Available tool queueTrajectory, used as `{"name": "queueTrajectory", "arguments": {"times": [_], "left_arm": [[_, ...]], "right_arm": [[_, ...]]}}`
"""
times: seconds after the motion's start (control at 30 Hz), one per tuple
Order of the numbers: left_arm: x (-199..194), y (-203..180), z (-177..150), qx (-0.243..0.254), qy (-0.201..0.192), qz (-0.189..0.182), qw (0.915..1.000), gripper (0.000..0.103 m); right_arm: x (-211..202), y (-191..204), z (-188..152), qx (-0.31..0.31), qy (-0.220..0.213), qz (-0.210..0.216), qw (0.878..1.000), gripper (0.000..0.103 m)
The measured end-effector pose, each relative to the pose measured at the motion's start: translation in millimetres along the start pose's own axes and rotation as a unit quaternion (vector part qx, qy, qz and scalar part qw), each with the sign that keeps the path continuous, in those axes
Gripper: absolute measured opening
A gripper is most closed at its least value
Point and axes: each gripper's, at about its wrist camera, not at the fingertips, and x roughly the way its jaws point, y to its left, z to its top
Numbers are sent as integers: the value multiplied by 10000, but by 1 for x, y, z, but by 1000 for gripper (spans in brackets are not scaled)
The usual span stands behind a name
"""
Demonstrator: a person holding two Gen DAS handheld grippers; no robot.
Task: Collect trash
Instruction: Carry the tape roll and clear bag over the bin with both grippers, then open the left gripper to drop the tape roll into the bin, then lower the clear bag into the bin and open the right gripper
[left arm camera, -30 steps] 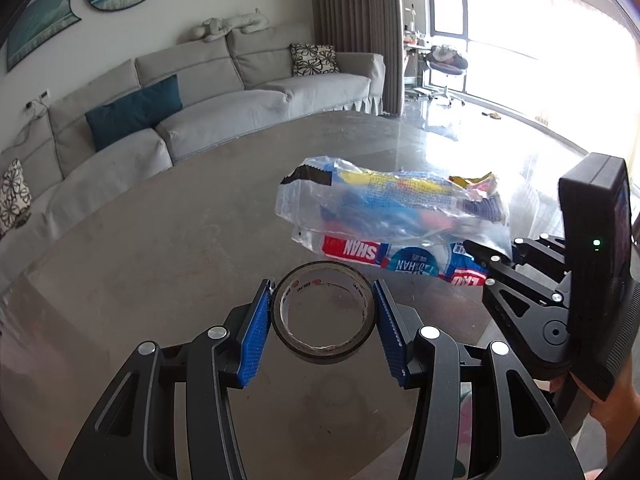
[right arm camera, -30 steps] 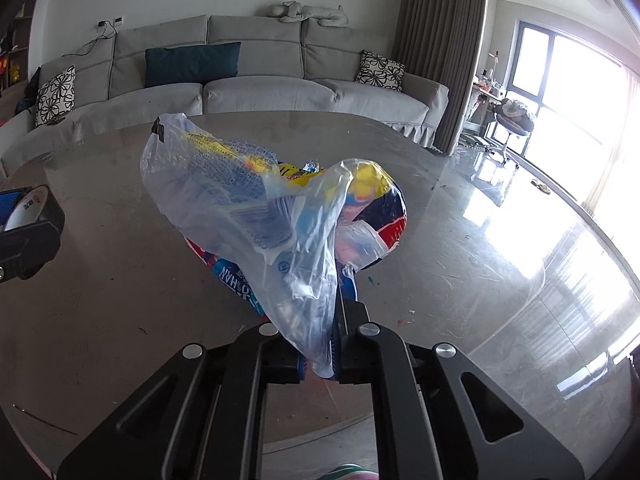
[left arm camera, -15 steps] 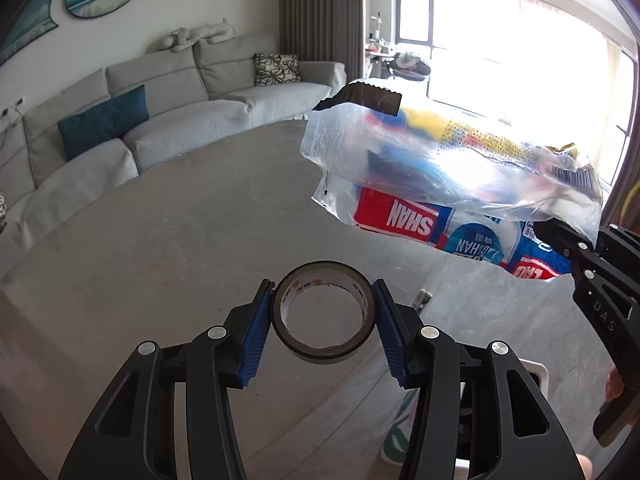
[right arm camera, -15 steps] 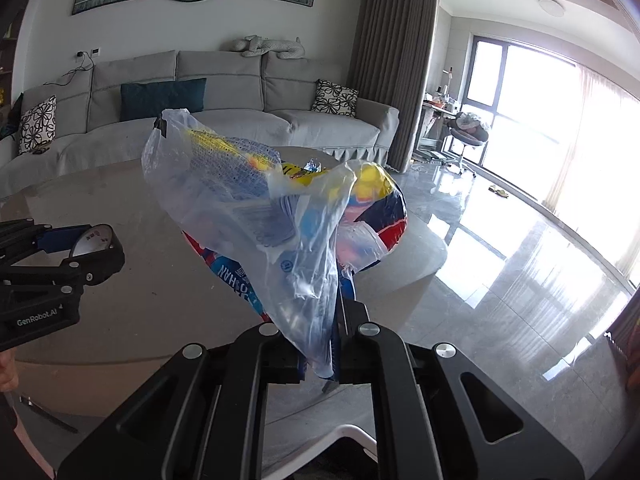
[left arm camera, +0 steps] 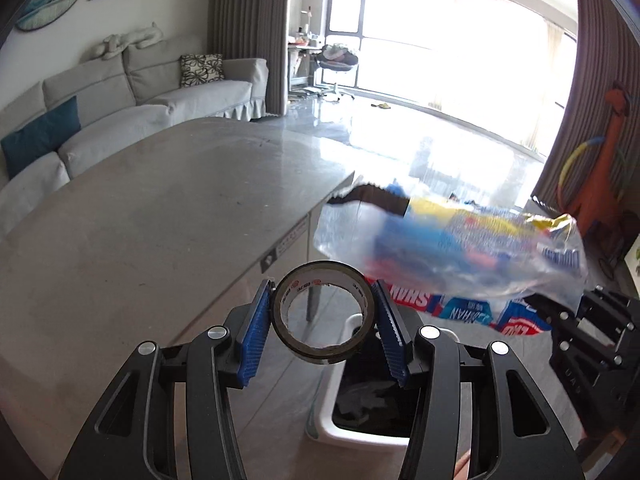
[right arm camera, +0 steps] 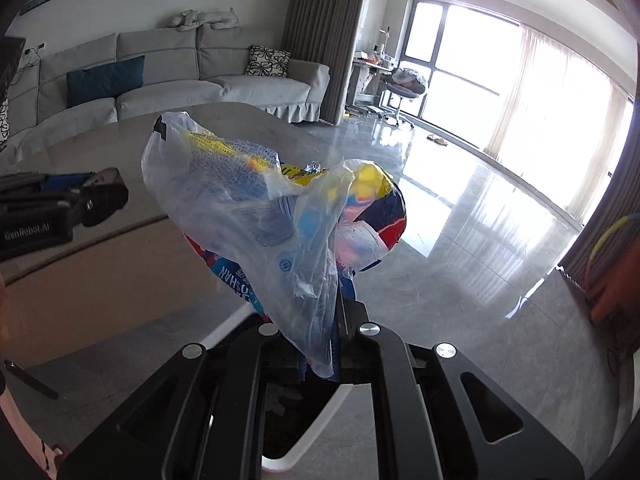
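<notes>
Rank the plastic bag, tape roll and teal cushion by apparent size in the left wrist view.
1. plastic bag, largest
2. tape roll, held close to the camera
3. teal cushion, smallest-looking, but it sits far off on the sofa, so real size is unsure

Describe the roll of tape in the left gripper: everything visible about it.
The roll of tape is a nearly spent ring: a pale cardboard core with small red printing inside, wrapped in a thin dark, glossy layer. Its open centre faces the camera, tilted slightly. The left gripper clamps it by the outer rim between two blue ribbed pads, in mid-air past the table edge, above a white bin. Only the pads touch it.
</notes>
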Motion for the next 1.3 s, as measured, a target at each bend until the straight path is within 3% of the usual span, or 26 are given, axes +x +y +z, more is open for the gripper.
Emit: {"name": "queueTrajectory", "arguments": {"times": [0.23,0.47,0.7,0.83,0.87,0.97,1.1,1.3], "left_arm": [[14,-45,-12,311,77,-279,9991,51],[62,-82,-42,454,629,-692,9946,51],[94,-96,-60,606,984,-678,9910,51],[103,-93,-53,622,1054,-681,9901,52],[105,-93,-54,617,1079,-702,9898,54],[108,-93,-57,631,1052,-647,9903,79],[107,-100,-60,742,1058,-698,9892,94],[104,-104,-62,793,1055,-682,9889,97]], "right_arm": [[-3,-16,-38,264,281,-368,9986,10],[-11,-50,-46,632,249,-729,9950,10],[-8,-43,-54,624,294,-818,9943,10],[-9,-50,-58,710,254,-783,9941,10],[-7,-49,-58,726,267,-773,9940,10],[-9,-55,-58,758,258,-785,9937,10],[-10,-54,-58,785,260,-797,9934,10],[-12,-53,-60,792,266,-796,9933,10]]}}
